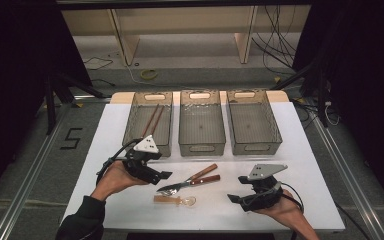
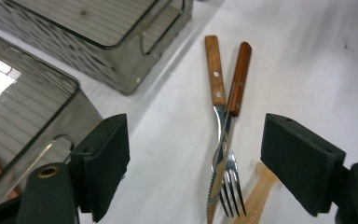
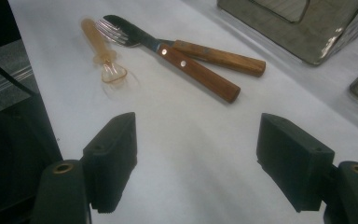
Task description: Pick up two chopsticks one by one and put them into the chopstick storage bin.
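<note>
A: Where is the cutlery lying?

B: The knife (image 1: 192, 183) and fork (image 1: 196, 177) are lying crossed on the white table (image 1: 310, 165), near the middle, just in front of the three clear bins (image 1: 202, 123). A pale spoon (image 1: 175, 200) is resting just on their near side.

A: And the tools?

B: The left gripper (image 1: 163, 175) is hovering just left of the blades, jaws spread wide with nothing between them; in its own view the fork and knife are lying right between the pads. I judge it is lining up for a pick. The right gripper (image 1: 234, 198) is waiting to the right, also wide and empty.

A: Why the bins?

B: Probably sorting; the left one is already holding chopsticks (image 1: 152, 120).

A: Any writing?

B: A "5" (image 1: 71, 138) is taped on the floor at the left. The spoon handle is showing faint letters I cannot read.
</note>
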Available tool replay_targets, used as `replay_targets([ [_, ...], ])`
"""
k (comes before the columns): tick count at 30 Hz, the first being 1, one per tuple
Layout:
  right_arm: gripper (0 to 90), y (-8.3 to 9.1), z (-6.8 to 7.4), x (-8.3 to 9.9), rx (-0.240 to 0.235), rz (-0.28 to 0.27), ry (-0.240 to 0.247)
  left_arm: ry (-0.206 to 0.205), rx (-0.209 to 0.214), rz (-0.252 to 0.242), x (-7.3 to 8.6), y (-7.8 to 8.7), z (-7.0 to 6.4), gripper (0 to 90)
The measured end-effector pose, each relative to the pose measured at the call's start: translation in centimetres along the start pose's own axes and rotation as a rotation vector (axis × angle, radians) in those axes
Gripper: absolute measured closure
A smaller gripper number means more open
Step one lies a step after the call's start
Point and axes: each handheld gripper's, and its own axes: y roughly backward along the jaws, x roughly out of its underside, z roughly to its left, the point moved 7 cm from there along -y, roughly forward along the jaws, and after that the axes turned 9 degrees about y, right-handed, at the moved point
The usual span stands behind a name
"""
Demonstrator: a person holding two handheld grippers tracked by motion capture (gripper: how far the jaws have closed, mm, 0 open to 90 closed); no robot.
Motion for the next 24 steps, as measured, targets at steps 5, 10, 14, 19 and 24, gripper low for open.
replay_targets([
  [5,29.7,0.0,0.1,0.0,-0.001,0.0,0.0,-0.026,0.014,0.032,0.4,-0.5,-1.0,23.2],
  [10,29.7,0.1,0.1,0.0,0.003,-0.004,-0.002,-0.049,0.025,0.066,1.0,-0.9,-1.5,22.4],
  [14,29.7,0.1,0.1,0.1,0.001,-0.006,-0.006,-0.064,0.035,0.097,1.5,-1.2,-2.0,22.4],
  [19,29.7,0.1,0.0,0.2,0.001,-0.008,-0.011,-0.081,0.039,0.132,2.0,-1.4,-2.3,22.5],
  [24,29.7,0.1,-0.1,0.4,-0.001,-0.01,-0.014,-0.092,0.047,0.156,2.2,-1.5,-2.7,22.6],
])
